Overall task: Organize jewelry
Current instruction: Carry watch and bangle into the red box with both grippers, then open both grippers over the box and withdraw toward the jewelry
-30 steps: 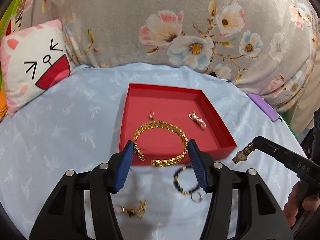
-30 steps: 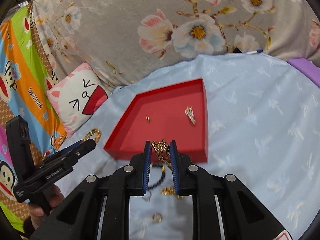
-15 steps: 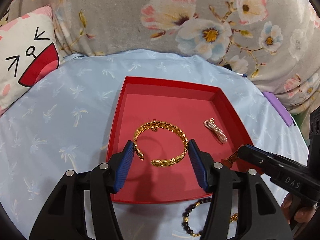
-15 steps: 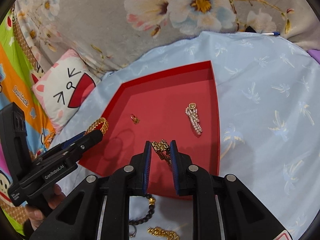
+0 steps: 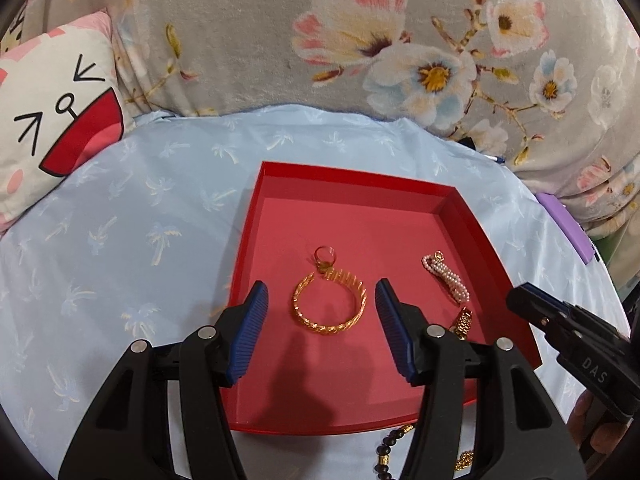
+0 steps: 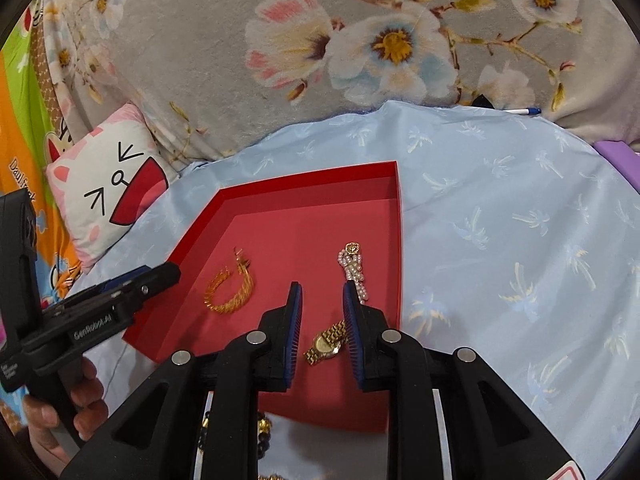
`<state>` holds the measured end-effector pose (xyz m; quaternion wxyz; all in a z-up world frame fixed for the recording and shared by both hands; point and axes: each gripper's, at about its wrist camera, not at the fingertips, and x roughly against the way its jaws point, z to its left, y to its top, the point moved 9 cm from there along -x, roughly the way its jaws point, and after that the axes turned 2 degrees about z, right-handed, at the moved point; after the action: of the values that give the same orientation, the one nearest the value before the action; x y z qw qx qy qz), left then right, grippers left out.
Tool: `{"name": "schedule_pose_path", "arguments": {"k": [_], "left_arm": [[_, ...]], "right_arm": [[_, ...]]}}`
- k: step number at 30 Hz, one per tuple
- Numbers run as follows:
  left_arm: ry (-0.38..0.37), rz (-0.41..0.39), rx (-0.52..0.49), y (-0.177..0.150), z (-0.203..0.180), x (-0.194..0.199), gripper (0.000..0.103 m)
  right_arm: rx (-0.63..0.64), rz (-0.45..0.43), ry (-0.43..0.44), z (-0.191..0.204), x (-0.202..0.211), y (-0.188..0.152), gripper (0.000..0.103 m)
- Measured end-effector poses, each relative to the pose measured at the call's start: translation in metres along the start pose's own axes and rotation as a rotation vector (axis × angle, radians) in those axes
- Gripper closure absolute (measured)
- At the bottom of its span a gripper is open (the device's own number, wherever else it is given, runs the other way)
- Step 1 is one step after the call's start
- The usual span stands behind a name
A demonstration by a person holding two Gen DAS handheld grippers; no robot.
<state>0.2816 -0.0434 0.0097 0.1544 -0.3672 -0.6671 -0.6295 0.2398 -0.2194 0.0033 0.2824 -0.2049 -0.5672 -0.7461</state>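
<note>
A red tray lies on the light blue cloth. In it lie a gold bangle, a small gold ring, a pearl hair clip and a gold watch. My left gripper is open and empty, its jaws either side of the bangle, above it. My right gripper is open and empty just above the watch.
A dark bead bracelet and a gold chain lie on the cloth before the tray's near edge. A cat pillow sits far left, a floral blanket behind, a purple object at the right.
Both grippers moved forward over the tray and opened. The bangle dropped from the left gripper onto the tray floor; the watch dropped from the right gripper onto the tray.
</note>
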Motion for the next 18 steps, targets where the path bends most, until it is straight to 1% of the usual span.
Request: {"name": "schedule_pose_path", "arguments": {"k": [5,10,18], "left_arm": [[-0.007,-0.017,0.012,-0.002,0.004,0.017,0.049],[-0.003,-0.034,0.015,-0.012,0.008,0.038,0.049],[-0.011,-0.028,0.01,-0.043,0.012,0.066,0.049]], "right_arm": [[0.005,-0.021,0.021,0.009,0.021,-0.01,0.081],[-0.002,-0.019,0.048,0.018,0.038,-0.03,0.077],[-0.022,0.006,0.075,0.029,0.056,-0.068,0.077]]}}
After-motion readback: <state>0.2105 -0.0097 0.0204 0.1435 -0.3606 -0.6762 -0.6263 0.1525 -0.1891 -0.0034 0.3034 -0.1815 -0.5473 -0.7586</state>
